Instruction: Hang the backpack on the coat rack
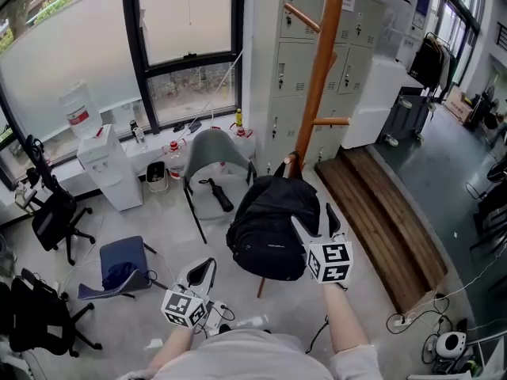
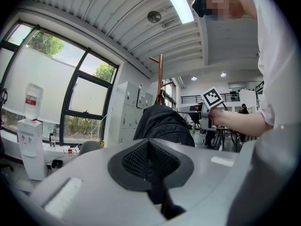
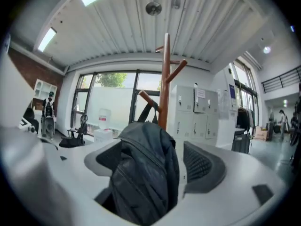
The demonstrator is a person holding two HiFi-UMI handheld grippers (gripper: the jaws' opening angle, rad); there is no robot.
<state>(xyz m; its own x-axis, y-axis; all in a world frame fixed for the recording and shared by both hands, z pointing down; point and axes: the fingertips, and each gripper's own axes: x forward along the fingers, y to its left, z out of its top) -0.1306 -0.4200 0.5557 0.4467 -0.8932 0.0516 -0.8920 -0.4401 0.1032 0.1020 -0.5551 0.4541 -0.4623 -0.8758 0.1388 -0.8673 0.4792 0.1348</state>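
The black backpack [image 1: 269,228] hangs by its top loop from a low peg of the wooden coat rack [image 1: 321,77]. My right gripper [image 1: 314,218] stands open at the bag's right side. In the right gripper view the backpack [image 3: 146,173] fills the gap between the spread jaws, and the pads are not pressing on it; the loop sits over a peg of the coat rack [image 3: 165,79]. My left gripper [image 1: 204,267] is lower and to the left, apart from the bag. Its pads [image 2: 148,159] are together with nothing between them, and it faces the backpack [image 2: 162,124].
A grey chair [image 1: 214,172] with a black umbrella on its seat stands behind the bag. Grey lockers [image 1: 301,54] and a wooden platform [image 1: 380,212] flank the rack. A water dispenser [image 1: 111,165], a blue chair [image 1: 123,264] and black office chairs [image 1: 51,216] are at the left.
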